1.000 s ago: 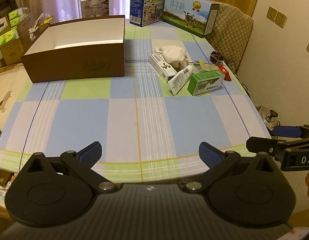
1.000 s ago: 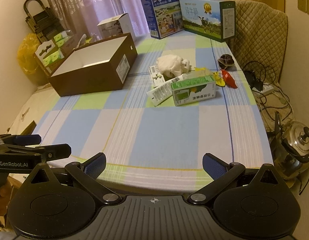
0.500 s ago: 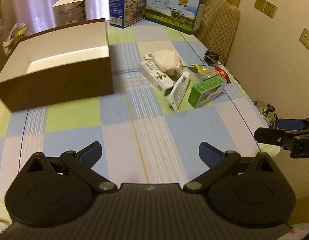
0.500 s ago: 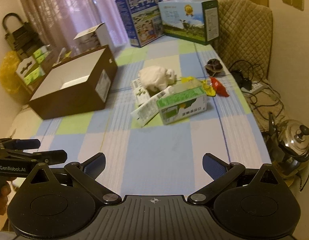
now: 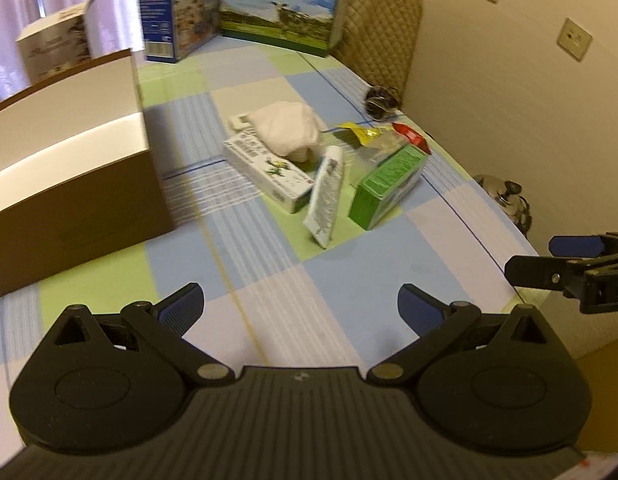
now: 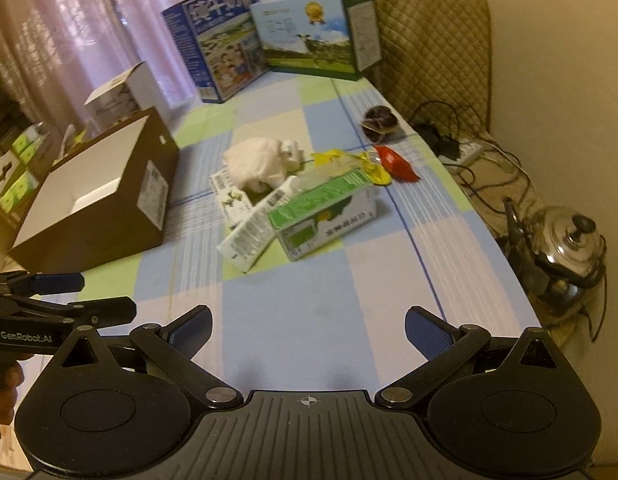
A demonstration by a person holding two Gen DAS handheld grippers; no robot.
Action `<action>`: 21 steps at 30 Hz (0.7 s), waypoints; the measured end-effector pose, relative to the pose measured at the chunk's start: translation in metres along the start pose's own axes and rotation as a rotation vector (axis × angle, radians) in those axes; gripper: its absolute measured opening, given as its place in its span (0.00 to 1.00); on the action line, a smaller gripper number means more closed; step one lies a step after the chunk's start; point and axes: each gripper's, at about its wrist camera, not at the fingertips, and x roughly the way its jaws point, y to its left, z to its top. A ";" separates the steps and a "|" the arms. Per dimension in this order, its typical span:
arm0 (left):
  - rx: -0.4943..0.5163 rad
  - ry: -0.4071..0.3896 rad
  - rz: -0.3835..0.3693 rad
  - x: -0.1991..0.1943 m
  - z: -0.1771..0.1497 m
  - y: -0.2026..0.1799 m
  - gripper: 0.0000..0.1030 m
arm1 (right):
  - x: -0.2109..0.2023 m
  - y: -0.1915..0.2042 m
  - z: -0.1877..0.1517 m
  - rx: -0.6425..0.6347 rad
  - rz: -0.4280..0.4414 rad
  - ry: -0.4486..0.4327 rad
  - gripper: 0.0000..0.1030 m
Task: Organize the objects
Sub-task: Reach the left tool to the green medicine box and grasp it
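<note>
Checkered cloth covers the bench (image 5: 361, 292); right of the brown box (image 5: 69, 200), a green carton (image 5: 385, 186) and tube (image 5: 327, 196) lie touching. Left gripper (image 5: 301, 306) and right gripper (image 6: 307, 330) hover spread, empty.

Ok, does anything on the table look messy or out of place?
Yes. The tube leans tilted across the white carton and the green box, a crumpled white cloth sits on top, and loose wrappers lie behind.
</note>
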 end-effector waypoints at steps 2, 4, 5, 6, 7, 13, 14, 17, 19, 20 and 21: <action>0.012 0.004 -0.024 0.007 0.003 -0.005 0.99 | 0.000 -0.005 0.000 0.012 -0.020 0.003 0.98; 0.025 0.006 -0.039 0.013 0.005 -0.011 0.98 | 0.001 -0.012 0.001 0.026 -0.038 0.007 0.97; 0.034 0.004 -0.043 0.017 0.006 -0.014 0.98 | 0.001 -0.017 0.003 0.036 -0.041 0.008 0.96; 0.041 0.000 -0.046 0.020 0.008 -0.018 0.98 | 0.002 -0.022 0.005 0.043 -0.039 0.011 0.93; 0.046 -0.003 -0.048 0.022 0.009 -0.021 0.96 | 0.003 -0.026 0.007 0.047 -0.040 0.016 0.92; 0.088 -0.029 -0.067 0.047 0.025 -0.047 0.92 | 0.009 -0.059 0.021 0.048 -0.043 0.029 0.86; 0.099 -0.032 -0.069 0.052 0.028 -0.052 0.91 | 0.009 -0.064 0.023 0.050 -0.040 0.027 0.86; 0.138 -0.049 -0.082 0.070 0.039 -0.065 0.89 | 0.009 -0.081 0.028 0.058 -0.036 0.030 0.86; 0.168 -0.050 -0.081 0.085 0.047 -0.074 0.88 | 0.009 -0.092 0.031 0.064 -0.033 0.036 0.86; 0.183 -0.048 -0.080 0.093 0.052 -0.079 0.87 | 0.009 -0.097 0.032 0.067 -0.033 0.037 0.86; 0.196 -0.045 -0.077 0.100 0.056 -0.083 0.87 | 0.010 -0.103 0.033 0.071 -0.033 0.040 0.86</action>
